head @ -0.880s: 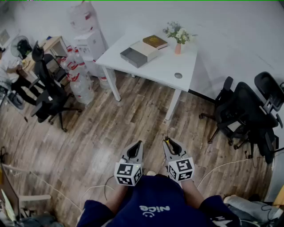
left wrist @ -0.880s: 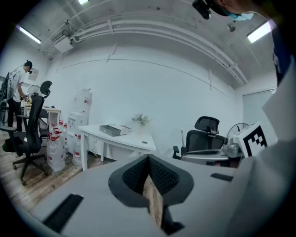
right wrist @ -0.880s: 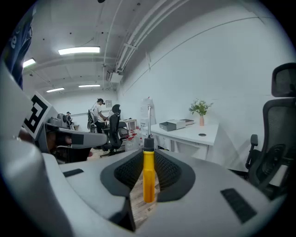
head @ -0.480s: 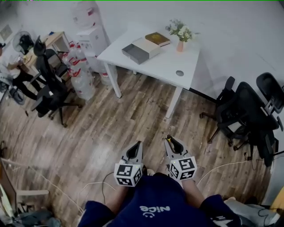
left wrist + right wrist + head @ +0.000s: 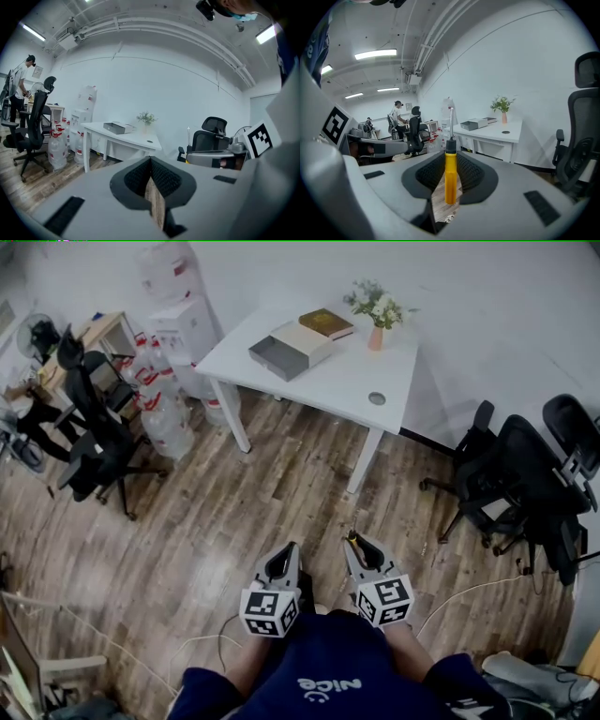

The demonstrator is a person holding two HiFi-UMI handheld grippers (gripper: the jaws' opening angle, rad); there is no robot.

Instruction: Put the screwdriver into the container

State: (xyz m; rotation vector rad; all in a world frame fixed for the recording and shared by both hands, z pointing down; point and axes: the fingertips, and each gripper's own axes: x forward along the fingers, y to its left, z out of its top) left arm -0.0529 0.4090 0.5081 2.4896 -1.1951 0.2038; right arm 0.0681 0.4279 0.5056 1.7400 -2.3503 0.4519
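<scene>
A screwdriver with a yellow handle (image 5: 450, 180) and a thin metal shaft (image 5: 451, 123) stands upright between the pads of my right gripper (image 5: 450, 159), which is shut on it. In the head view that right gripper (image 5: 361, 551) is low in the middle, with the yellow handle (image 5: 353, 542) at its tip. My left gripper (image 5: 281, 564) is beside it, shut and holding nothing (image 5: 151, 161). The container, a grey open box (image 5: 286, 346), lies on a white table (image 5: 337, 381) far ahead across the floor. It also shows as a small box (image 5: 118, 127) (image 5: 474, 123) in both gripper views.
On the table are a brown book (image 5: 327, 323), a vase of flowers (image 5: 376, 317) and a round cable hole (image 5: 376, 399). Black office chairs (image 5: 525, 484) stand at the right and more chairs (image 5: 89, 427) at the left. Water bottles (image 5: 164, 399) are stacked by the table. Cables (image 5: 469, 592) lie on the wooden floor.
The head view has swayed a little. Both grippers keep their places in front of the person, the right one still closed on the screwdriver.
</scene>
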